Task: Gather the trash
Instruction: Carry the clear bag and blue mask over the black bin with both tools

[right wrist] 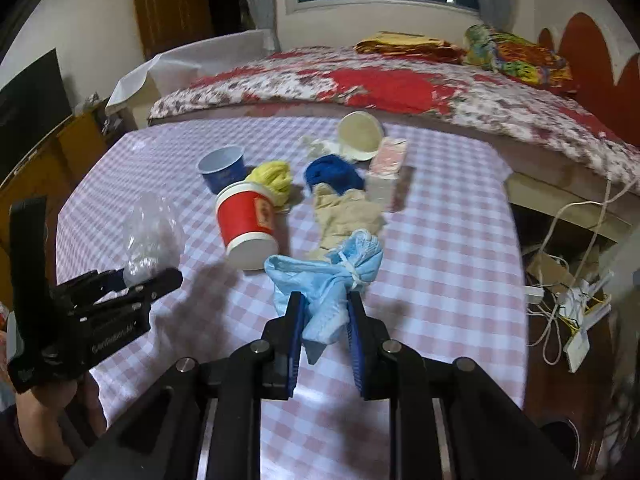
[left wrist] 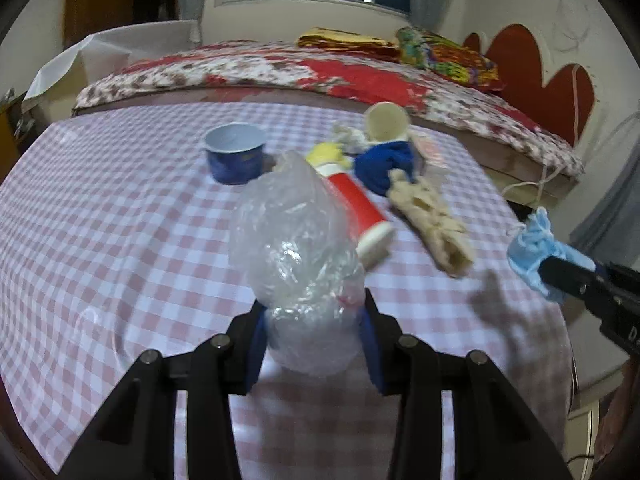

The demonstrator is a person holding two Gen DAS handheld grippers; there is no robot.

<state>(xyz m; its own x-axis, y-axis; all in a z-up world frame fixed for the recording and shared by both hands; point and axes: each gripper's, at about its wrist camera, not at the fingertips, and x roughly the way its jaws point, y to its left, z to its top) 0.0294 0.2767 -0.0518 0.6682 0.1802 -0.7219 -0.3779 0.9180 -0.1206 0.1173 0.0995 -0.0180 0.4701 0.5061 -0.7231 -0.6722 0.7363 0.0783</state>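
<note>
My left gripper (left wrist: 314,312) is shut on a crumpled clear plastic bag (left wrist: 296,240), held above the checked tablecloth (left wrist: 120,220). My right gripper (right wrist: 324,304) is shut on a crumpled light blue face mask (right wrist: 328,280), also lifted off the table. In the left wrist view the mask (left wrist: 532,246) and the right gripper (left wrist: 560,272) show at the right edge. In the right wrist view the left gripper (right wrist: 148,280) with the bag (right wrist: 150,232) shows at the left. On the table lie a tipped red paper cup (right wrist: 248,224), a blue cup (right wrist: 222,168), a beige rag (right wrist: 346,212), a blue cloth (right wrist: 332,172) and a yellow cloth (right wrist: 274,178).
A white round lid (right wrist: 360,134) and a pink-white packet (right wrist: 386,168) lie at the table's far side. A bed with a floral cover (right wrist: 400,80) runs behind the table. Cables and a power strip (right wrist: 560,300) lie on the floor to the right.
</note>
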